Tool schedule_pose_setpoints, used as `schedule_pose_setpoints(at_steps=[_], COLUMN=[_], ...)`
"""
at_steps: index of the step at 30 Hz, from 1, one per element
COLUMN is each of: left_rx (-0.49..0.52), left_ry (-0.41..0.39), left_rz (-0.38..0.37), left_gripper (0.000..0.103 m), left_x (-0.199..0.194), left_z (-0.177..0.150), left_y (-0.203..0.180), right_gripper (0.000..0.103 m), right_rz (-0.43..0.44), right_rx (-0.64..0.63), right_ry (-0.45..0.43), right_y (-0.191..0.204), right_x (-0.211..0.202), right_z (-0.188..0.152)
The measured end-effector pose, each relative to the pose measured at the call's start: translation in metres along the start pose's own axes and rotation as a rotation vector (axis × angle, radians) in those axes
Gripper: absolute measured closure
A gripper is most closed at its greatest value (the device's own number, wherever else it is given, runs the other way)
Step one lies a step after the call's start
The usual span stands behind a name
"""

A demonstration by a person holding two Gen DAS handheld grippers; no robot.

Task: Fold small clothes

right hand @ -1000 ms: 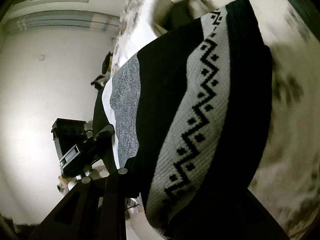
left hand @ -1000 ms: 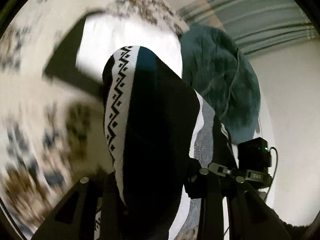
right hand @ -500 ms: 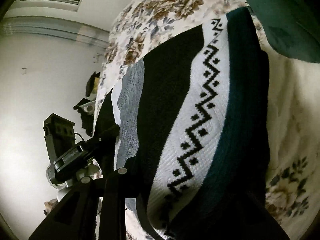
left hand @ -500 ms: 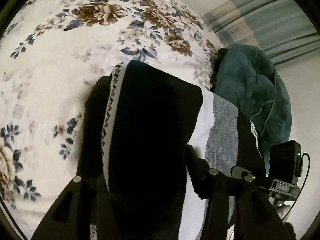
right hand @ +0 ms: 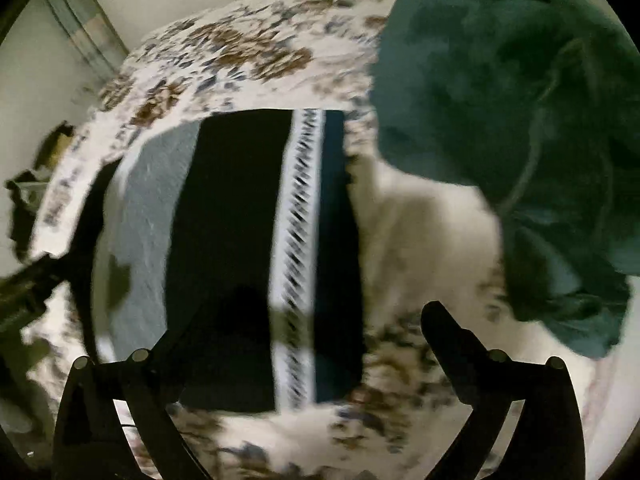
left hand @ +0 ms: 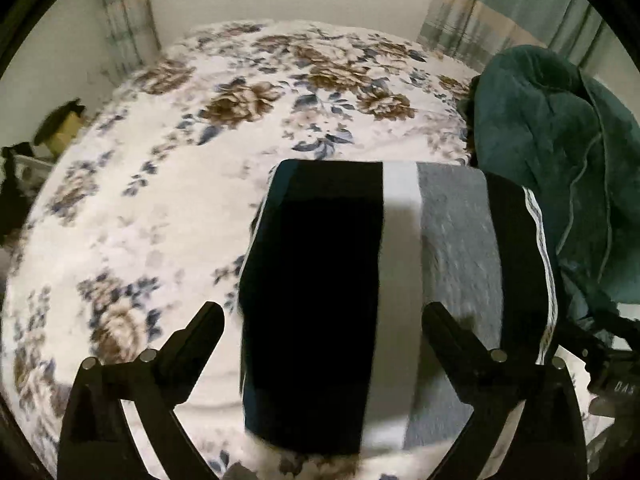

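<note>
Two wrist views are given, and the left one is taken first. A folded striped garment (left hand: 360,280) is seen lying flat on a floral bedspread (left hand: 160,184), its bands running away from the camera: dark teal at the left edge, then black, white, grey and black, with a patterned white strip along the right edge. The left gripper (left hand: 322,322) is held with its fingers spread wide, one black fingertip (left hand: 208,320) over the bedspread just left of the garment and the other over the grey band; nothing is pinched between them. A rumpled teal blanket (left hand: 560,152) is piled just to the right of the garment, and whether the two touch cannot be told. Curtains (left hand: 512,8) are seen against the far wall beyond the bed.

In the right wrist view, which is blurred by motion, the same garment (right hand: 224,240) is shown lying on the bedspread (right hand: 420,232), with the grey band to the left, a wide black band in the middle, and a zigzag-patterned white strip beside a dark teal edge on the right. The right gripper (right hand: 320,320) is likewise spread apart and nothing is gripped; its left finger is lost against the black band, while its right fingertip (right hand: 440,320) stands over the bedspread beside the garment. The teal blanket (right hand: 520,100) fills the upper right of the view.
</note>
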State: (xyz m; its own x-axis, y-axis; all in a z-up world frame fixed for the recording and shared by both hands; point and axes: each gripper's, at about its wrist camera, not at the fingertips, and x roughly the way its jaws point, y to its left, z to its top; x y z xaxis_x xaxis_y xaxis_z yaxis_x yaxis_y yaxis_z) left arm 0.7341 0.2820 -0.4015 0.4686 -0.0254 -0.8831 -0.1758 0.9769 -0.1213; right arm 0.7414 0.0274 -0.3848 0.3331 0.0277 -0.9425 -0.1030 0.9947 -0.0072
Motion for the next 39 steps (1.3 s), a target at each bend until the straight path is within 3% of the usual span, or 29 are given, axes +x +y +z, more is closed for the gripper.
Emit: schedule_pose_setpoints(at_steps=[9, 13, 20, 29, 39], left_rx=[-0.036, -0.010, 0.029, 0.055, 0.031], left_ry=[-0.052, -0.110, -0.214, -0.314, -0.390], left_rz=[0.036, 0.068, 0.058, 0.041, 0.046], left_gripper=[0.001, 0.001, 0.001, 0.001, 0.001], left_x=[-0.096, -0.158, -0.286, -0.413, -0.494], left_z=[-0.060, -0.087, -0.136, -0.182, -0.227], left_y=[-0.029, -0.040, -0.052, -0.070, -0.077], right_gripper=[0.000, 0.000, 0.000, 0.000, 0.000], right_rz=[-0.134, -0.125, -0.124, -0.129, -0.087], right_rx=[-0.016, -0.002, 0.041, 0.016, -0.001], right_ry=[-0.135, -0.182, -0.292, -0.453, -0.571], right_y=[-0.006, -0.010, -0.017, -0.014, -0.015], right_x=[-0.105, -0.167, -0.291, -0.450, -0.570], right_z=[-0.070, -0.108, -0.180, -0.278, -0.347])
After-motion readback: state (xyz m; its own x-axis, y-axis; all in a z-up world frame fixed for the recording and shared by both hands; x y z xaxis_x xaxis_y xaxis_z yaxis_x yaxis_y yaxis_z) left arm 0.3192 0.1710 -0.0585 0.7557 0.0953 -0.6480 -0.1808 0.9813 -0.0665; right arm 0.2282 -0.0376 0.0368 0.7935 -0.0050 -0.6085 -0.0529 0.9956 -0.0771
